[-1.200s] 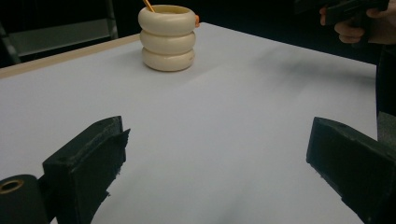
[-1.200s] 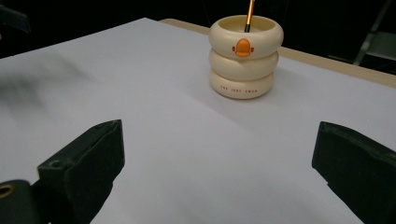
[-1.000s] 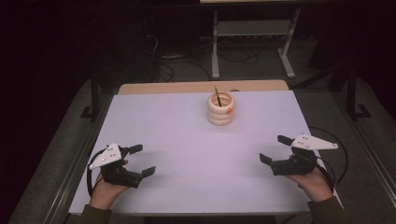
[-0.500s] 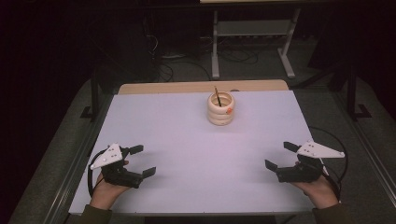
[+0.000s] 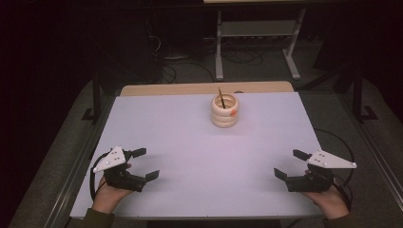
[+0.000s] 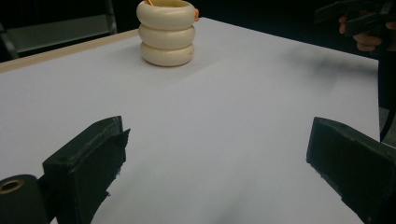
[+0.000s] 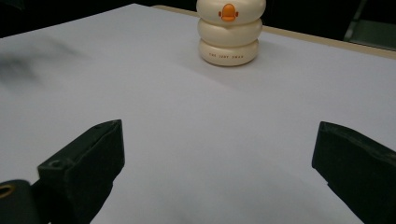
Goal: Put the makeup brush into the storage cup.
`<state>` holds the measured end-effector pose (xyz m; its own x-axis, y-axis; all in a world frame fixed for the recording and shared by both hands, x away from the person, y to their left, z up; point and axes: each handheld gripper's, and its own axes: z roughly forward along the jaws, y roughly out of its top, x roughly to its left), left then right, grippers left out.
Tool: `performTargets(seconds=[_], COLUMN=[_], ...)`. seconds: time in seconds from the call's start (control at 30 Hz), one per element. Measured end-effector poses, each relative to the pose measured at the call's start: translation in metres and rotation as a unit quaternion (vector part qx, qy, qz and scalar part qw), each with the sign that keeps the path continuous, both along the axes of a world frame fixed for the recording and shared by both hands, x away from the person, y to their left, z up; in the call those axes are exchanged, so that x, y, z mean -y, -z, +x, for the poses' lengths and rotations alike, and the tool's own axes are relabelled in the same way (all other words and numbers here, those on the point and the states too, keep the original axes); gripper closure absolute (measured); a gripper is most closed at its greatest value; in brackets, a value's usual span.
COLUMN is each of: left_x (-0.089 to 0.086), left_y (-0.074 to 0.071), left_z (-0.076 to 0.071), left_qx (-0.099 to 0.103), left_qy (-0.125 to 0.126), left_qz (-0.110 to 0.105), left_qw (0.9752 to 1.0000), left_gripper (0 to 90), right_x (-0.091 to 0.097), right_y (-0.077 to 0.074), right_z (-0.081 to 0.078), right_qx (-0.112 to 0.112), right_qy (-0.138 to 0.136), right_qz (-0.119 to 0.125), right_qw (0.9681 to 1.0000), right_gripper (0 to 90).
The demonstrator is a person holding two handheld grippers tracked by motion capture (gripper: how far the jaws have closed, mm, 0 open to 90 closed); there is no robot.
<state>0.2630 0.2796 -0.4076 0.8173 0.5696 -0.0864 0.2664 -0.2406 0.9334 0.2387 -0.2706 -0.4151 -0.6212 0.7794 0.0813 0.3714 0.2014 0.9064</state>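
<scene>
A cream ribbed holder (image 5: pixel 224 110) made of three stacked rings stands toward the table's far middle, with a thin brown stick rising from it and an orange mark on its side (image 7: pixel 228 12). The same holder (image 6: pixel 166 32) appears far off in the left gripper view. My left gripper (image 5: pixel 145 164) rests near the front left edge, jaws wide open and empty. My right gripper (image 5: pixel 290 164) sits at the front right, also open with nothing between its jaws. In the left gripper view, the right gripper (image 6: pixel 359 14) and its hand appear at the top right.
The white table top (image 5: pixel 199 152) spreads between the two grippers and the holder. A wooden strip (image 5: pixel 204 88) runs along its far edge. Beyond it a metal table frame (image 5: pixel 256 33) and cables lie on a dark floor.
My right gripper has drawn back toward the front right corner of the table. The left gripper and the holder have stayed where they were.
</scene>
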Motion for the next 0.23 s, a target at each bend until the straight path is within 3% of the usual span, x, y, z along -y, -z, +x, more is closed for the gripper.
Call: performTargets(seconds=[0.23], left_x=[-0.0003], left_y=[-0.0008], left_z=[0.0004], left_qx=[0.003], left_qy=[0.0], left_qz=[0.001], left_qw=[1.0], left_gripper=[4.1], right_x=[0.0003], right_y=[-0.0005], right_z=[-0.0001], right_qx=[0.003], right_qy=[-0.001], right_qz=[0.002], right_qw=[1.0], right_gripper=[1.8])
